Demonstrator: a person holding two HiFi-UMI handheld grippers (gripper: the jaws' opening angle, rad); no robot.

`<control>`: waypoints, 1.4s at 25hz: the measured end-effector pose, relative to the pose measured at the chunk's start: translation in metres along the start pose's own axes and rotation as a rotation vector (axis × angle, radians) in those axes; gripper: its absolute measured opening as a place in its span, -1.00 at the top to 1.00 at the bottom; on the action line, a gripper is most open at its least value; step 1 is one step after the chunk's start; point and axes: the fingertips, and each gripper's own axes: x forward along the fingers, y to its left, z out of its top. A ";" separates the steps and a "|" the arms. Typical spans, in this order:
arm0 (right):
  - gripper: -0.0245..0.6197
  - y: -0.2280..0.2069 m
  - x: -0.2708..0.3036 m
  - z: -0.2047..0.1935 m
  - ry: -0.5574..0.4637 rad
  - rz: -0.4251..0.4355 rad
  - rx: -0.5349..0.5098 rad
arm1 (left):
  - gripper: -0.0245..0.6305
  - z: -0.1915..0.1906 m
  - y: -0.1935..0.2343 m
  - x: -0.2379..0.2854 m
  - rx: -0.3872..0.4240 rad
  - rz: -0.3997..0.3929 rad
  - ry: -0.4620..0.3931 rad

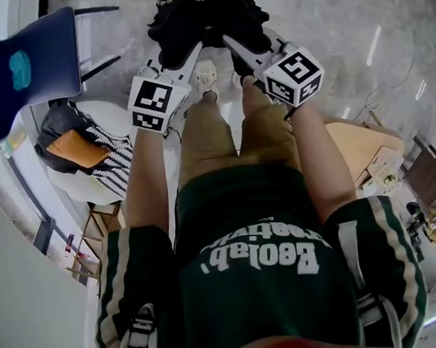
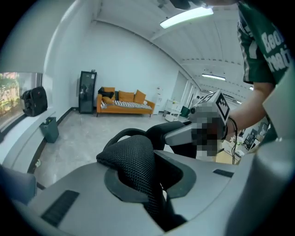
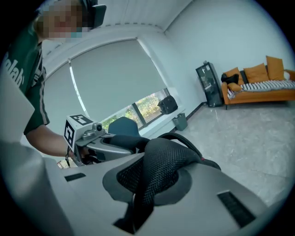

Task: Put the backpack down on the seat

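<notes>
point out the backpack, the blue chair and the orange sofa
backpack (image 1: 199, 16), head view, on its black upper body
blue chair (image 1: 46, 59), head view, on its blue shell
orange sofa (image 2: 125, 96), left gripper view, on a back cushion

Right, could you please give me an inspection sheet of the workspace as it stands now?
Surface: grey marble-look floor; a person stands on it.
Job's things: black fabric backpack held clear of the floor by its mesh straps; blue chair at left, backpack not on it.
Clutter: white rounded seat bearing black cloth, an orange cushion and striped fabric; wooden table at right.
Grippers: left gripper shut on one strap; right gripper shut on the other.
Cables: thin line on the floor, possibly a cable.
Surroundings: orange sofa, black cabinet.
</notes>
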 end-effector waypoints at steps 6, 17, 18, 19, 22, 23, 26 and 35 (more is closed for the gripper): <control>0.74 0.061 -0.069 0.103 -0.122 -0.072 -0.089 | 0.70 0.109 -0.041 -0.071 0.136 -0.006 -0.122; 0.73 0.149 -0.171 0.255 -0.277 -0.013 -0.309 | 0.70 0.278 -0.097 -0.173 0.283 0.083 -0.273; 0.73 0.154 -0.177 0.267 -0.287 -0.002 -0.332 | 0.70 0.290 -0.099 -0.179 0.288 0.101 -0.286; 0.73 0.159 -0.183 0.278 -0.295 0.009 -0.353 | 0.70 0.303 -0.101 -0.185 0.290 0.119 -0.300; 0.73 0.170 -0.207 0.307 -0.328 0.032 -0.382 | 0.70 0.337 -0.115 -0.199 0.304 0.156 -0.336; 0.73 0.173 -0.214 0.317 -0.344 0.036 -0.392 | 0.70 0.347 -0.119 -0.202 0.315 0.165 -0.348; 0.73 0.182 -0.232 0.342 -0.390 0.054 -0.426 | 0.70 0.375 -0.131 -0.215 0.341 0.197 -0.379; 0.73 0.206 -0.277 0.399 -0.510 0.081 -0.523 | 0.70 0.439 -0.162 -0.247 0.394 0.264 -0.487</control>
